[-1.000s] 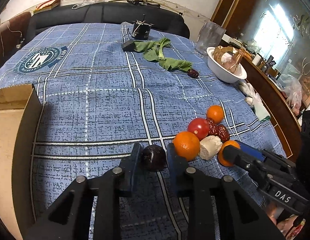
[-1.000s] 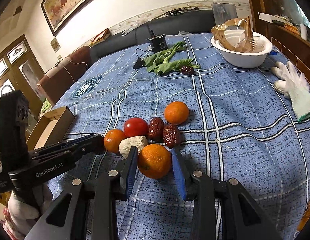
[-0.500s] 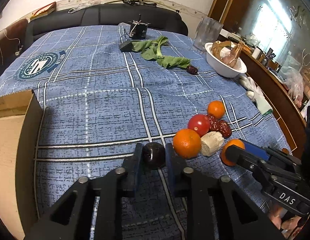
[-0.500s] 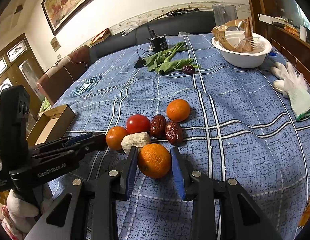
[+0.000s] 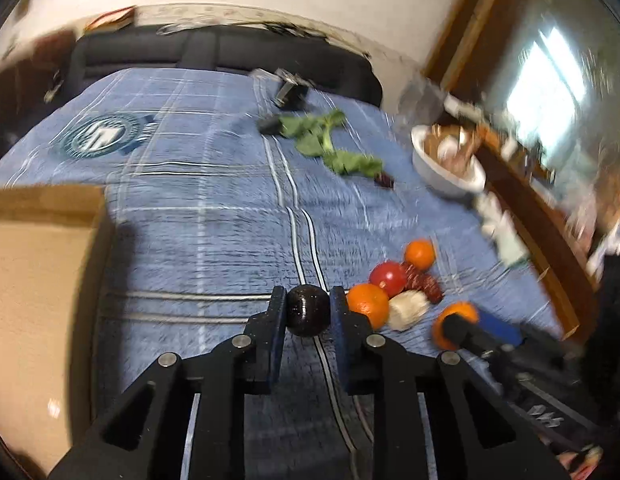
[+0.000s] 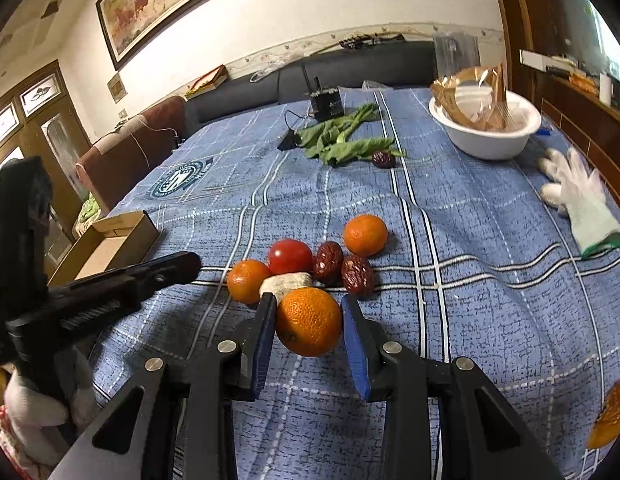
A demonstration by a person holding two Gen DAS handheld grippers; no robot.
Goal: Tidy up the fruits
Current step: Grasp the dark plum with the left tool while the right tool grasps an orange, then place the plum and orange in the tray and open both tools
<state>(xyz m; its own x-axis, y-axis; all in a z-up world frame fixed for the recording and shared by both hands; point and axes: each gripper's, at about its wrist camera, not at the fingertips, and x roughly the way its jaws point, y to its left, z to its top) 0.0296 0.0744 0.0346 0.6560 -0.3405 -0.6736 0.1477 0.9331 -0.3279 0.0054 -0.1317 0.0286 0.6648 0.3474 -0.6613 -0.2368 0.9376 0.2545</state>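
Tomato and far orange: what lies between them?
Two red dates lie between the tomato and the far orange, side by side. The right wrist view shows this.

Living room, daylit.
Framed painting [image 6: 177,8] on white wall; dark sofa [image 6: 350,70] beyond blue plaid table [image 6: 490,300]; wooden cabinet [image 6: 582,120] rightward.

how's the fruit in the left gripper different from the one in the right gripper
The dark fruit in the left gripper is near-black and glossy; the orange in the right gripper is bright orange with a pitted skin. The dark fruit looks smaller, so the left jaws stand closer together than the right ones around the orange. Both are round and sit between their gripper's fingers above the blue plaid cloth.
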